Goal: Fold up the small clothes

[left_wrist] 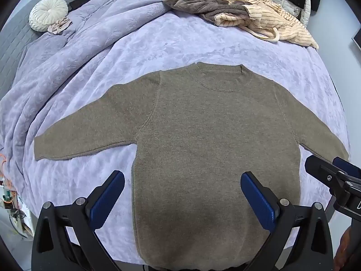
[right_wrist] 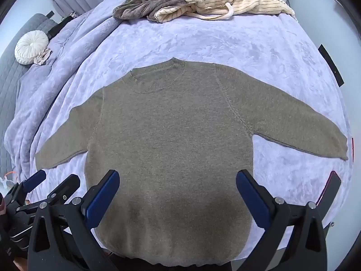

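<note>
A small olive-brown knit sweater [left_wrist: 203, 135] lies flat and face up on a lavender bedspread [left_wrist: 180, 43], both sleeves spread out to the sides, collar away from me. It also shows in the right wrist view [right_wrist: 169, 140]. My left gripper [left_wrist: 182, 180] is open and empty, hovering above the sweater's lower left part. My right gripper [right_wrist: 178, 179] is open and empty above the lower right part. The right gripper shows at the right edge of the left wrist view [left_wrist: 334, 171], and the left gripper shows at the left edge of the right wrist view [right_wrist: 45, 185].
A heap of other clothes, brown fleece and cream striped [left_wrist: 239, 11], lies at the bed's far edge, also in the right wrist view [right_wrist: 203, 0]. A round white cushion [left_wrist: 48, 13] sits far left by a grey headboard. The bedspread bunches into folds at the left.
</note>
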Demonstrator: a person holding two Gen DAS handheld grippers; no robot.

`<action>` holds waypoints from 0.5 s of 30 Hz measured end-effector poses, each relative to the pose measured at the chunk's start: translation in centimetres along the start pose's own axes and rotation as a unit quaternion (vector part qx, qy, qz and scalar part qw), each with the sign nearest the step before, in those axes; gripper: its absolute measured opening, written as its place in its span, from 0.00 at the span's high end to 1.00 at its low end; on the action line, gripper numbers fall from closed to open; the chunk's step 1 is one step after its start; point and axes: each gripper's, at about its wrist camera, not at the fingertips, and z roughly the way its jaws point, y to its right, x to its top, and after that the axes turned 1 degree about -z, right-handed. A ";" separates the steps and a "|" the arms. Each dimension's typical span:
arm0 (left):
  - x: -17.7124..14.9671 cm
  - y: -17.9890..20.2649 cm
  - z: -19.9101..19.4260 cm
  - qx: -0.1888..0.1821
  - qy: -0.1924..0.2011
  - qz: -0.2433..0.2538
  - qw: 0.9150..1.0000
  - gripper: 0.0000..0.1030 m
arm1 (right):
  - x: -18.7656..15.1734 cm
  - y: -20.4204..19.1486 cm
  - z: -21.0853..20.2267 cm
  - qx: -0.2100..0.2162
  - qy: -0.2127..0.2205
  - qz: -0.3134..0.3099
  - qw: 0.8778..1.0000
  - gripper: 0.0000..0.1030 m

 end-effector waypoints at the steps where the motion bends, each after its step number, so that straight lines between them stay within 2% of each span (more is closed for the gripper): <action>1: 0.0 0.0 0.0 0.000 0.001 0.000 1.000 0.00 | 0.0 0.1 0.0 0.001 0.000 0.000 1.000 0.00; 15: 0.0 -0.1 0.2 0.000 0.000 0.000 1.000 0.00 | 0.0 -0.1 0.1 0.000 -0.002 0.000 1.000 0.00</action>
